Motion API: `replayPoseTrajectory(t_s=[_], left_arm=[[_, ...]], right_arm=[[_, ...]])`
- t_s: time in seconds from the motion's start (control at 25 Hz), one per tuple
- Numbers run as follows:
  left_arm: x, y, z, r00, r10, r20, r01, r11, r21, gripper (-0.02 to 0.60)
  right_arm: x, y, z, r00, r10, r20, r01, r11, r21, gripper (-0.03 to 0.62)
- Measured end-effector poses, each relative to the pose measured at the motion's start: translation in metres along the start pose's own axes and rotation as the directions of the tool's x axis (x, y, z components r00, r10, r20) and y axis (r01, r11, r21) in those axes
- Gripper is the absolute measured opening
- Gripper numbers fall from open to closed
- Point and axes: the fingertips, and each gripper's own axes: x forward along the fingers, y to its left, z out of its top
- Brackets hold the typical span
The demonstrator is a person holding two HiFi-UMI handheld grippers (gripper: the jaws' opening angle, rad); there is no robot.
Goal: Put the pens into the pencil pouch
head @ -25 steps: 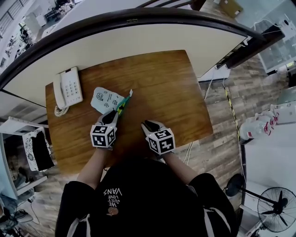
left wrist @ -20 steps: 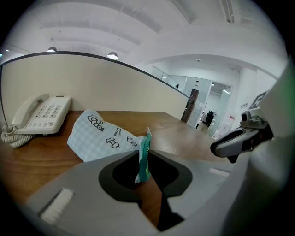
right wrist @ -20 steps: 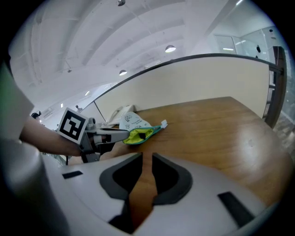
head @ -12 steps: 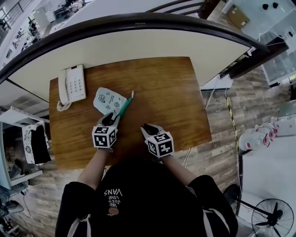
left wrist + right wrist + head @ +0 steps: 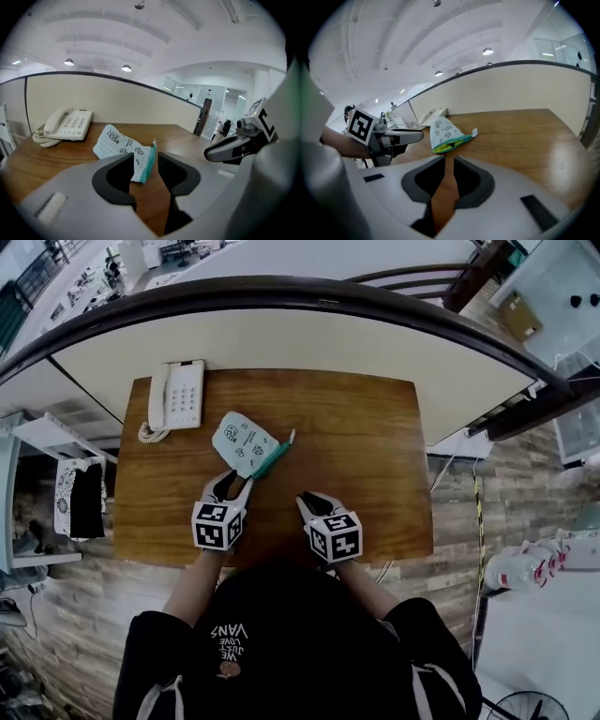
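Note:
A pale patterned pencil pouch (image 5: 242, 441) with a teal zipper edge lies on the wooden table (image 5: 361, 451), its mouth facing the grippers. In the right gripper view the pouch (image 5: 442, 131) shows something yellow-green (image 5: 444, 147) inside its mouth. My left gripper (image 5: 231, 487) sits just short of the pouch's near end. Its jaws have just been opening and nothing is between them; the pouch (image 5: 116, 140) shows beyond the gap. My right gripper (image 5: 306, 500) rests to the right, well apart from the pouch, its jaws a narrow gap apart and empty.
A white desk telephone (image 5: 178, 395) stands at the table's far left corner, behind the pouch. A curved partition (image 5: 309, 334) borders the far side of the table. Bare wood lies to the right of the pouch and grippers.
The left gripper's jaws have opened and drawn back a little from the pouch mouth. The pen it held at the mouth a second ago no longer shows outside. The right gripper stayed put.

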Motion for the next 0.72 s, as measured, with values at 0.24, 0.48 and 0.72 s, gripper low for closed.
replayPoseTrajectory(t_s=[0.24,0.48,0.72], left_arm=[[-0.029,-0.005,0.016,0.997,0.044,0.067,-0.044,0.999,0.004,0.144],[-0.053,-0.023,0.035,0.986,0.034,0.164,-0.031,0.999,-0.018,0.12],[-0.07,-0.04,0.042,0.976,0.033,0.217,-0.033,0.999,-0.006,0.012]], right_arm=[[-0.001,0.01,0.014,0.998,0.055,0.028,-0.054,0.998,-0.035,0.052],[-0.012,0.019,0.034,0.99,0.12,0.078,-0.115,0.991,-0.064,0.029],[-0.023,0.028,0.052,0.97,0.207,0.128,-0.2,0.978,-0.066,0.014]])
